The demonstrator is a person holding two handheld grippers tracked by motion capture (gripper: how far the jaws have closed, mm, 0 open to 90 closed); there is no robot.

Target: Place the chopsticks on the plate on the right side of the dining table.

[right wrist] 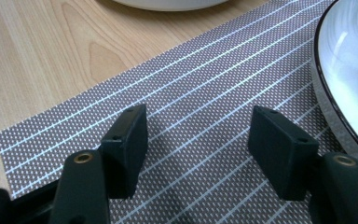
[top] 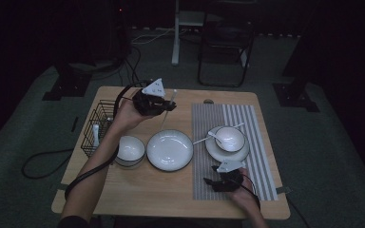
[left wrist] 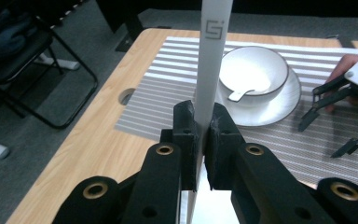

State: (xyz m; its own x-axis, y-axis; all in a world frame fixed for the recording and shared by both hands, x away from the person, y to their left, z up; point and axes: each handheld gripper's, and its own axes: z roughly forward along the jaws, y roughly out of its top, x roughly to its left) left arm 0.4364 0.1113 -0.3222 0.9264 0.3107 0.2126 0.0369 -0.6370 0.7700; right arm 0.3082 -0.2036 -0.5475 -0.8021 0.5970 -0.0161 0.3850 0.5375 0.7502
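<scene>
left gripper point(top: 164, 105), raised above the far edge of the wooden table point(top: 138, 190) at upper centre of the high view, jaws clenched on a slim white utensil handle point(left wrist: 210, 60); in the left gripper view the handle rises straight up from between the pads to the top edge, a square logo near its upper part. right gripper point(top: 214, 183), lower right of centre in the high view, low over the striped placemat point(top: 261, 166), jaws released with nothing between them; in the right gripper view the pads stand apart above the mat weave. right of centre, a small bowl point(top: 230, 137) holding a white spoon point(top: 209, 137) sits on a saucer point(top: 218, 153) on the placemat. centre, a large white plate point(top: 169, 149); just left of it a second bowl point(top: 130, 148). at the table's left edge, a black wire basket point(top: 97, 126).
</scene>
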